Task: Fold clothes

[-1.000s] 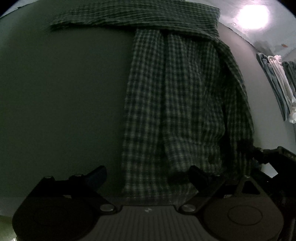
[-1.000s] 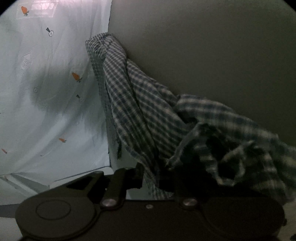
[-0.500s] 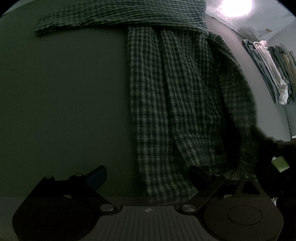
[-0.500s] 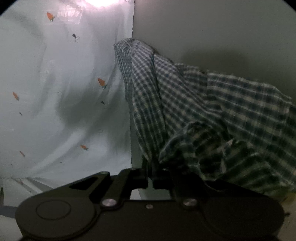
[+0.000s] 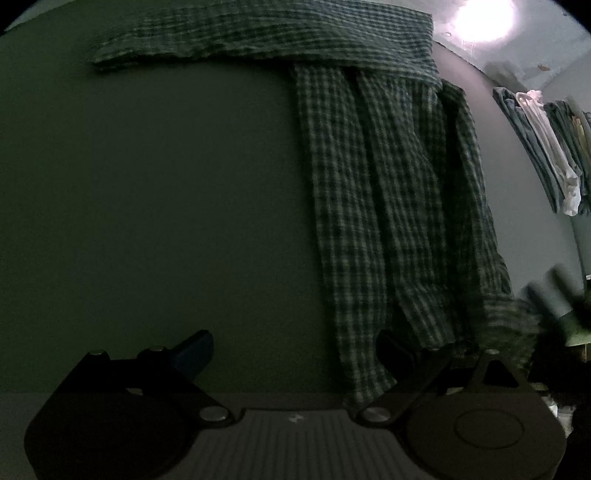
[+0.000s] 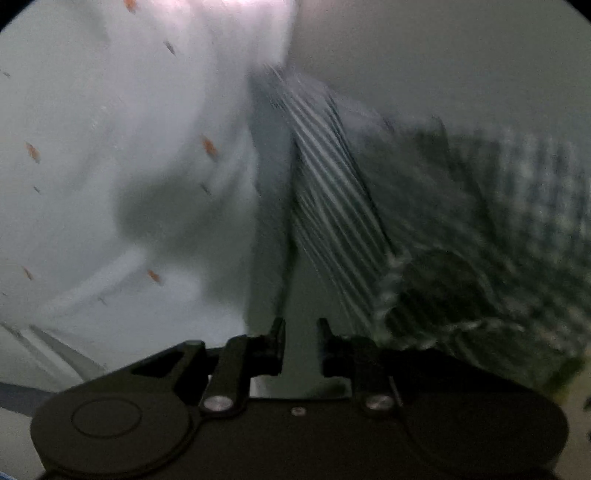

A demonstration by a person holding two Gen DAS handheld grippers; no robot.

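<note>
A green-and-white plaid shirt [image 5: 388, 206] lies lengthwise on the dark table [image 5: 147, 203], its top part folded across the far edge. My left gripper [image 5: 295, 350] hangs open above the near end. Its right finger [image 5: 399, 354] overlaps the shirt's lower hem, and its blue-padded left finger is over bare table. In the right wrist view the same shirt [image 6: 461, 240] is a blurred heap to the right. My right gripper [image 6: 301, 347] has its jaws opening, with a narrow gap that holds no cloth. A dark blurred shape [image 5: 554, 302] at the shirt's right corner is too smeared to identify.
A pale sheet with small orange prints [image 6: 110, 147] hangs left of the table in the right wrist view. Several garments [image 5: 546, 147] hang on the wall at the right. A bright lamp [image 5: 484, 14] glares at the top right.
The right gripper was shut on a bunch of plaid cloth; its jaws have now parted and the cloth lies free to the right. The left gripper has drifted left, so the shirt sits further right.
</note>
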